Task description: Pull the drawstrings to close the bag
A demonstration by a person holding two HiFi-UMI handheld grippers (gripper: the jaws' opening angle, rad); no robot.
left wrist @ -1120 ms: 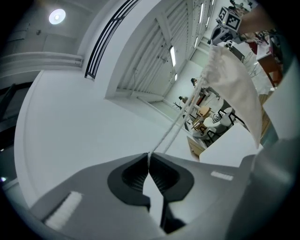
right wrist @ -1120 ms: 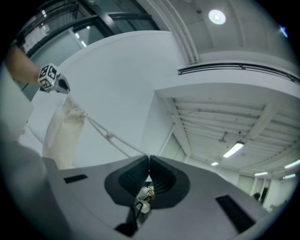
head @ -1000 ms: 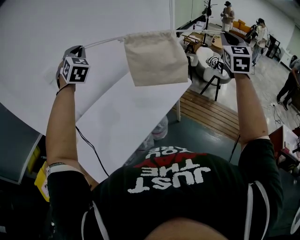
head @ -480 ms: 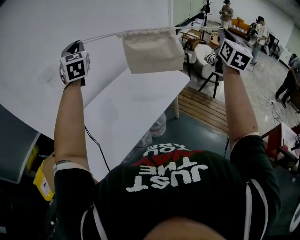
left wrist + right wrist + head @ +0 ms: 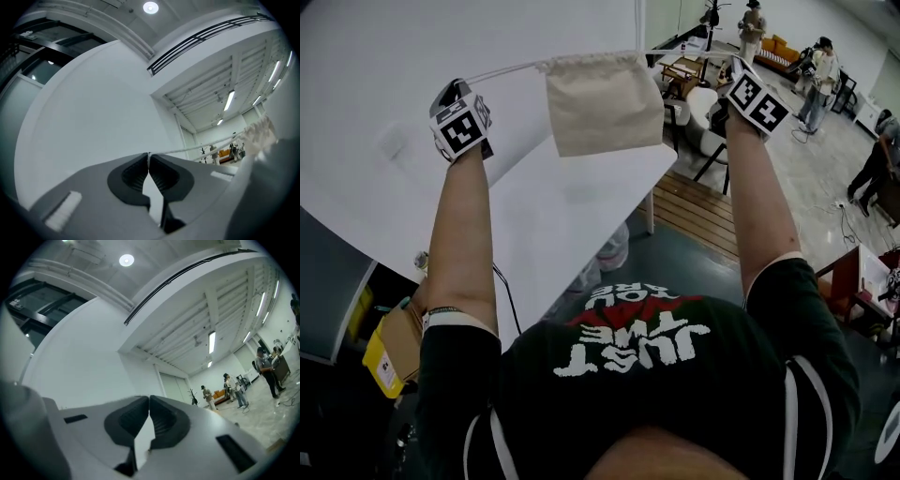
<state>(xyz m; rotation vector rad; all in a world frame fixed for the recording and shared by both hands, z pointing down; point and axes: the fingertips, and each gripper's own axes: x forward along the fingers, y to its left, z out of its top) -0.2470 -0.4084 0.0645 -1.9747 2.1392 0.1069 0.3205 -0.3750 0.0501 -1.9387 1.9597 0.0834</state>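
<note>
A beige cloth drawstring bag (image 5: 605, 103) hangs in the air above the white table (image 5: 553, 225), its mouth gathered at the top. The left white drawstring (image 5: 506, 70) runs taut from the bag to my left gripper (image 5: 450, 91), which is shut on it. In the left gripper view the cord (image 5: 197, 148) leaves the shut left gripper (image 5: 148, 154) toward the bag (image 5: 260, 133). The right drawstring (image 5: 694, 53) stretches to my right gripper (image 5: 733, 64), shut on it. In the right gripper view that gripper (image 5: 149, 398) shows pads together, with the cord hidden.
White chairs (image 5: 708, 117) and a wooden floor platform (image 5: 703, 220) lie beyond the table's right edge. Plastic bottles (image 5: 614, 248) stand under the table. A yellow and cardboard box (image 5: 389, 347) sits lower left. People (image 5: 820, 75) stand far back right.
Both grippers have come slightly inward and tilted, still holding the cords. The bag has risen a little and its mouth looks more gathered.
</note>
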